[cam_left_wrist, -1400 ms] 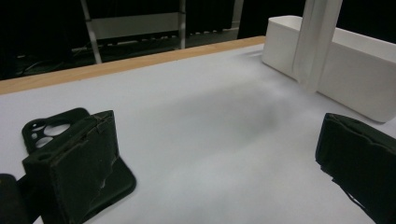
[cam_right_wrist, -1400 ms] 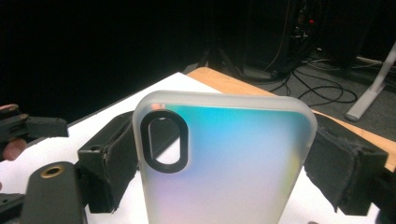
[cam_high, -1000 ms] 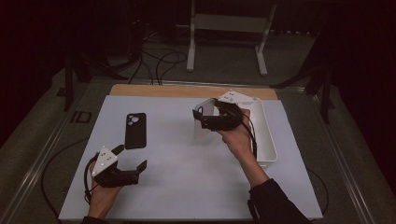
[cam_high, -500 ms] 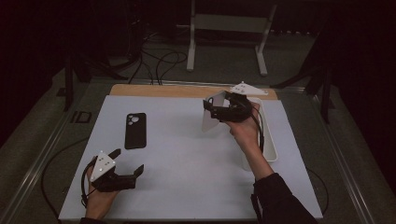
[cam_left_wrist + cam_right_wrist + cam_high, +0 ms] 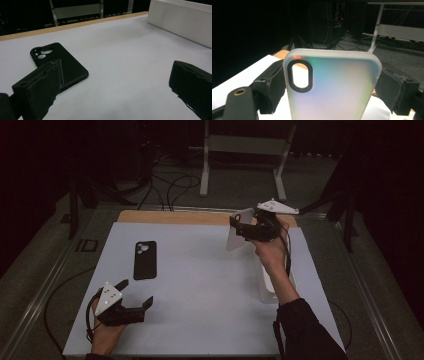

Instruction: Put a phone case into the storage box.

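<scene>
My right gripper [image 5: 237, 227] is held in the air over the back right of the table, shut on a frosted translucent phone case [image 5: 234, 238]. In the right gripper view the case [image 5: 337, 85] stands upright between the two black pads [image 5: 272, 85], camera cut-out at its upper left. A black phone case [image 5: 145, 260] lies flat on the white mat, left of centre. My left gripper [image 5: 136, 292] rests near the front left corner, open and holding nothing. In the left gripper view the black case [image 5: 67, 65] lies just beyond the left jaw.
A white tray [image 5: 263, 290] stands along the right side of the mat, partly behind the right forearm, and its wall [image 5: 182, 22] shows in the left gripper view. A wooden strip [image 5: 170, 216] edges the back. Stand legs and cables lie on the floor beyond.
The right gripper has carried the translucent case to the right, toward the back, and a little higher. The left gripper has stayed where it was.
</scene>
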`<state>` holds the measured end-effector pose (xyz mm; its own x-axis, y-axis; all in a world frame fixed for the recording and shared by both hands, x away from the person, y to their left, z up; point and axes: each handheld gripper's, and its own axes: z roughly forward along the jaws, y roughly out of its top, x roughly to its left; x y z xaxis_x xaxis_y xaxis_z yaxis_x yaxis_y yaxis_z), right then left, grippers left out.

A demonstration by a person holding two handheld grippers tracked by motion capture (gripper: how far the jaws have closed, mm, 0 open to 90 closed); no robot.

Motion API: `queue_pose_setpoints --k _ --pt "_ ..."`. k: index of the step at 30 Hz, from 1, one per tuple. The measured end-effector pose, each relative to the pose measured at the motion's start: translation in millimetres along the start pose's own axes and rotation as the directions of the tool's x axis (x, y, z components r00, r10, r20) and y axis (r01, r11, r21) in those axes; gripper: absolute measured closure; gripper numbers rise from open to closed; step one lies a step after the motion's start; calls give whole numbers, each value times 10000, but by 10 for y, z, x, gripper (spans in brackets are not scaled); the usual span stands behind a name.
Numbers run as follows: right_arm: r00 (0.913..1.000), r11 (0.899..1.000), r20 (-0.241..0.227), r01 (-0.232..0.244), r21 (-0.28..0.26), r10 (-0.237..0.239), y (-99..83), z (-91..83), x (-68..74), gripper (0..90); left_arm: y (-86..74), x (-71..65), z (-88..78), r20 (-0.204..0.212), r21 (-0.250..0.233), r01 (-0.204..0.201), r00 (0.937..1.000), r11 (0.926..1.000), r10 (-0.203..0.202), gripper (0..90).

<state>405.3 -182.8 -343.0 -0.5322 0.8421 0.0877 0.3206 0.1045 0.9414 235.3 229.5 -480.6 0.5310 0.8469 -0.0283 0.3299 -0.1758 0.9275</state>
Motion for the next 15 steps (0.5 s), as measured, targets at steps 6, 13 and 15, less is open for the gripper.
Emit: queue_pose_setpoints --k 6,13,15 --pt "9984 10000 567 35 -56 -32 29 -14 -124 166 -1 -2 0 22 21 -34 10000 10000 34 0" --pt "9939 9998 1093 -163 -73 170 52 -20 -289 166 -3 -10 7 36 40 -66 10000 10000 66 0" --pt "9919 9999 1259 -157 -60 163 59 -22 -331 166 -3 -10 5 38 27 -58 10000 10000 58 0"
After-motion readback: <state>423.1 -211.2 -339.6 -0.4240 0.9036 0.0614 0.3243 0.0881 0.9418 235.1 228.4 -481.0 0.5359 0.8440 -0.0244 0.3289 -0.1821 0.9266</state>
